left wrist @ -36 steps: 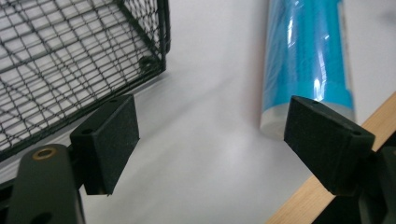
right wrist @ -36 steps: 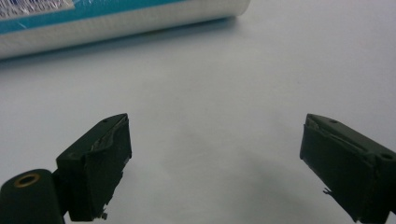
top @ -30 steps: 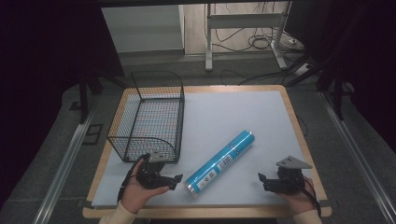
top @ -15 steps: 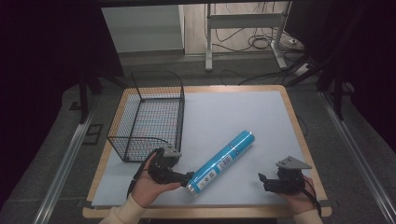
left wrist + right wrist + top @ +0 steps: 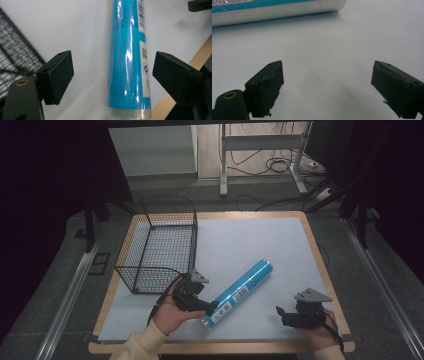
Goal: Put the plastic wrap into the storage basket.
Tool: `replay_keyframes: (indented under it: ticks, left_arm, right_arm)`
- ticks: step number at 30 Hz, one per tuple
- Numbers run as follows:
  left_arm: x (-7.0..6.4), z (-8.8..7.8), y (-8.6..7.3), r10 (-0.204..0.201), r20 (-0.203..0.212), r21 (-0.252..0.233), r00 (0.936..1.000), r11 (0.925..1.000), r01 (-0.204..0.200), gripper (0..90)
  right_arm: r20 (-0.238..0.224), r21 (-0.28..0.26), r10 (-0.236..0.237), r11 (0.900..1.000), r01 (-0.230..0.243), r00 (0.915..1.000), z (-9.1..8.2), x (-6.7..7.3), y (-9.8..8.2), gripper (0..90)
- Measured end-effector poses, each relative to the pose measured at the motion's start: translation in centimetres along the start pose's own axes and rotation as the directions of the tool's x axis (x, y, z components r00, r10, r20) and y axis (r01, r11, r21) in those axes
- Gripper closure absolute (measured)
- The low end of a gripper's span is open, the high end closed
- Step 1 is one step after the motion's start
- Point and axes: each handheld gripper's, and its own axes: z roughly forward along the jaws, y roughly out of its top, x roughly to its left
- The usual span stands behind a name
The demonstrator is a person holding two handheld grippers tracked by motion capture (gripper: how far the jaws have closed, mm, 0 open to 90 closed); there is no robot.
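Black wire formed the basket at the left of the table, standing on the pale sheet that covered the wooden top. Just beside the basket's near right corner, the left gripper sat in the person's left hand, its grey plate uppermost and its tips at the near end of the blue tube. In the left gripper view the jaws stood wide apart with the blue tube lying between them, touched by neither pad (a clear strip of the sheet showed on either side), and the basket's mesh sat off to the left. The tube lay flat on the sheet, slanting from near the front edge up and to the right toward the middle of the table, label side up. Well to its right, close to the front right corner, the right gripper rested in the right hand. Its jaws gaped open over bare sheet in the right gripper view, holding nothing, with the tube crossing the top of that view, well apart from them.
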Motion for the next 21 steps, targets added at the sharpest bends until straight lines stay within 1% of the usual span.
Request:
replay_keyframes:
  ticks: [4, 9, 15, 16, 18, 19, 21]
  left_arm:
    - [-0.5, 0.6, 0.7, 0.019, 0.004, 0.006, 0.9998, 0.9998, -0.019, 16.7]
    - [-0.7, 1.2, 1.3, 0.023, 0.002, 0.022, 0.9997, 0.9995, -0.023, 16.7]
    - [-0.6, 2.5, 3.0, 0.021, 0.009, 0.047, 0.9997, 0.9986, -0.021, 16.7]
    - [-0.6, 2.8, 3.3, 0.020, 0.010, 0.051, 0.9997, 0.9985, -0.021, 16.7]
    - [-0.8, 3.2, 3.8, 0.031, 0.013, 0.063, 0.9994, 0.9975, -0.032, 16.6]
    - [-0.8, 3.2, 3.8, 0.031, 0.013, 0.063, 0.9994, 0.9975, -0.032, 16.6]
    - [-1.2, 4.0, 4.5, 0.033, 0.022, 0.074, 0.9992, 0.9966, -0.034, 16.6]
  right_arm:
    - [-0.002, 0.004, -0.003, 1.000, 0.003, 1.0000, 0.0, -0.1, 0.0, 12.2]
    - [-0.003, -0.004, -0.007, 1.000, 0.007, 1.0000, -0.1, 0.0, 0.1, 12.3]
    - [0.000, -0.004, -0.011, 1.000, 0.011, 0.9999, -0.1, 0.1, 0.1, 12.4]
    - [0.001, -0.004, -0.012, 1.000, 0.012, 0.9999, -0.1, 0.0, 0.1, 12.4]
    - [0.001, -0.004, -0.010, 1.000, 0.010, 0.9999, -0.1, 0.0, 0.1, 12.4]
    - [0.001, -0.001, -0.010, 1.000, 0.010, 1.0000, -0.1, 0.0, 0.1, 12.4]
    - [0.002, 0.000, -0.012, 1.000, 0.012, 0.9999, -0.1, 0.0, 0.0, 12.4]
